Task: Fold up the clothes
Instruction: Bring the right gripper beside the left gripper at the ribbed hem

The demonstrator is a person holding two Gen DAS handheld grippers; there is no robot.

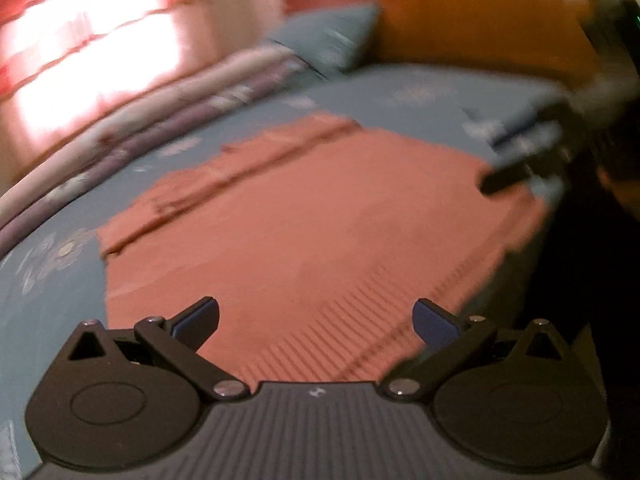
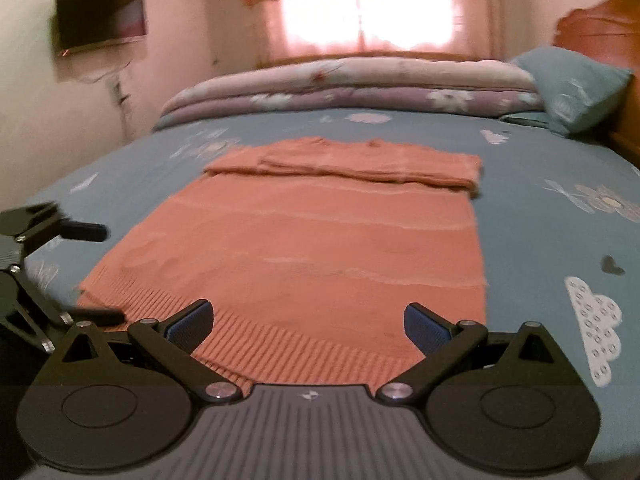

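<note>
Sweater (image 2: 304, 248), salmon-orange knit, lies flat on a bed (image 2: 540, 240) with a blue sheet printed with white clouds and flowers. Its ribbed hem runs along the bed's near edge, right under both grippers. The right gripper (image 2: 306, 326) hovers over the middle of the hem, with the knit filling the gap between its fingers. Its jaws stand wide apart, the blue pads (image 2: 190, 326) facing each other, and they hold nothing; whether the tips touch the cloth cannot be told. The left gripper (image 1: 316, 322) sits over the hem's left corner, seen in the right wrist view at the sweater's near-left edge (image 2: 60, 272). It too is spread wide and empty, one finger lying just at the hem's corner. In the left wrist view, which is blurred, the right gripper (image 1: 516, 160) shows as dark fingers at the sweater's far side.

The sweater forms a neat rectangle: the sleeves are folded across the chest in a thick band at the far end, and faint pale lines cross the body. The ribbing at the hem shows as fine vertical ridges.

A folded quilt (image 2: 348, 88), pink and lilac, lies along the bed's far edge. A blue pillow (image 2: 576, 88) leans at the far right corner against a wooden headboard (image 2: 600, 28). A bright curtained window (image 2: 368, 8) is behind.
</note>
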